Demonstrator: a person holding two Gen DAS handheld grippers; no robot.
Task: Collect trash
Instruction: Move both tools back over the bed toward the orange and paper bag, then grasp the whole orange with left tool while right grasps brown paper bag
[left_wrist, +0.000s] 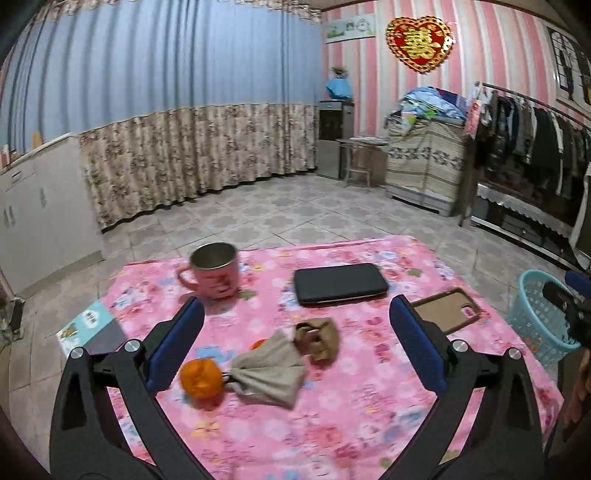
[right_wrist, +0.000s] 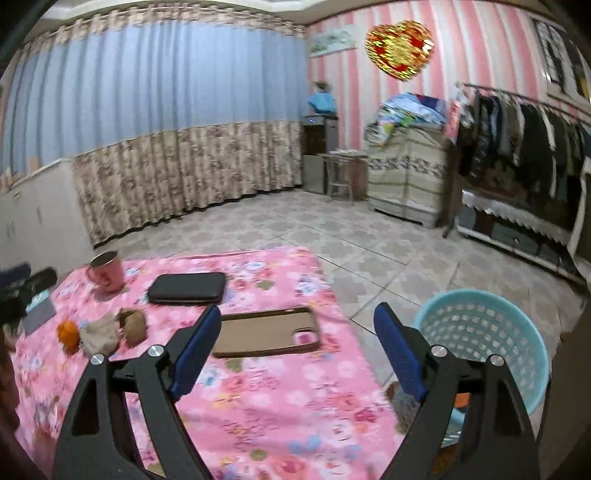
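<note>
Jaws of both grippers stand wide apart and hold nothing, as we see it.

Our left gripper (left_wrist: 295, 321) hangs over the pink desk (left_wrist: 332, 406); our right gripper (right_wrist: 297, 328) hangs over the desk edge, beside one blue basket (right_wrist: 480, 332) on the floor, its contents unclear. One dark case (left_wrist: 340, 283), one phone cover (right_wrist: 266, 332), one pink mug (left_wrist: 214, 271), two crumpled paper scraps (left_wrist: 271, 369), one orange peel (left_wrist: 201, 378) lie on the desk.

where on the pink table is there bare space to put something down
The near part of the table, below the phone case, is bare cloth. So is the far right corner beyond the black case. It is crowded on the left, where the orange peel, two wads and the mug sit.
</note>
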